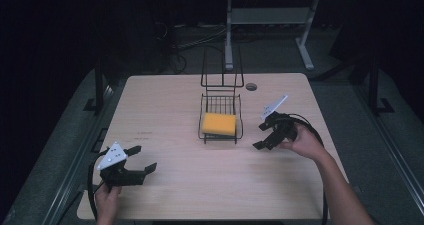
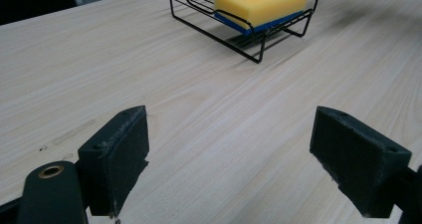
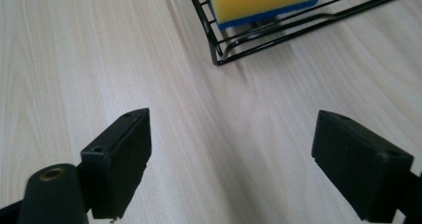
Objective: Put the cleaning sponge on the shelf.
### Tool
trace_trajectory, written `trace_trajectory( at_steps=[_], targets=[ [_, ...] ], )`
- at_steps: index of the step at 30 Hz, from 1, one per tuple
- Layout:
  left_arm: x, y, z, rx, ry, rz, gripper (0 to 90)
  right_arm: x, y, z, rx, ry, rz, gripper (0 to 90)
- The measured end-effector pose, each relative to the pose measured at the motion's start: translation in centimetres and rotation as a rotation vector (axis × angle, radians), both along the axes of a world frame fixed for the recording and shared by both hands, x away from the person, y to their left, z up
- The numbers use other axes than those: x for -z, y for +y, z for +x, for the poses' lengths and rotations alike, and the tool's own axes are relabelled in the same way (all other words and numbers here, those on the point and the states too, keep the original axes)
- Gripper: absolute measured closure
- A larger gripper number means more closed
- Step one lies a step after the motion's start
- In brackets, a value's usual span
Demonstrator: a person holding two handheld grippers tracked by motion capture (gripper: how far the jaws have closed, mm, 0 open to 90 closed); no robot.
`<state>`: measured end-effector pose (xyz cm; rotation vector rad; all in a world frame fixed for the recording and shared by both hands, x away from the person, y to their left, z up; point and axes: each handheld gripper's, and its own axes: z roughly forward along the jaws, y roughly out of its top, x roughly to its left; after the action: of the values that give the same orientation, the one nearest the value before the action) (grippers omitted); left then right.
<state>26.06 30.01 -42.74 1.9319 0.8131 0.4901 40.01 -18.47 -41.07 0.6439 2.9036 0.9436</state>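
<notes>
My right claw point(image 1: 263, 135) hovers just to the right of the wire rack point(image 1: 220, 116), its jaws spread wide with nothing between them. The yellow sponge point(image 1: 218, 123) lies flat inside the rack's basket, at the near end, blue underside down. My left claw point(image 1: 143, 159) sits well off from the rack, toward the near left corner of the counter point(image 1: 170, 185), and is likewise released, gaping over bare wood. Both claws point toward the rack.
</notes>
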Motion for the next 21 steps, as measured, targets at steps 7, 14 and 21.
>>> trace_trajectory(
  at_steps=[7, 14, 21],
  targets=[
    [0.0, 0.0, 0.0, 0.000, 0.002, 0.002, 15.0, 0.4, -0.9, -0.6, 0.016, 0.005, 0.001, 15.3],
    [0.0, 0.0, 0.0, 0.000, 0.002, 0.003, 15.0, 0.9, -1.5, -1.1, 0.019, 0.009, 0.001, 15.3],
    [0.0, -0.1, -0.1, 0.001, 0.003, 0.005, 15.0, 1.1, -1.9, -1.7, 0.024, 0.009, 0.001, 15.3]
  ],
)
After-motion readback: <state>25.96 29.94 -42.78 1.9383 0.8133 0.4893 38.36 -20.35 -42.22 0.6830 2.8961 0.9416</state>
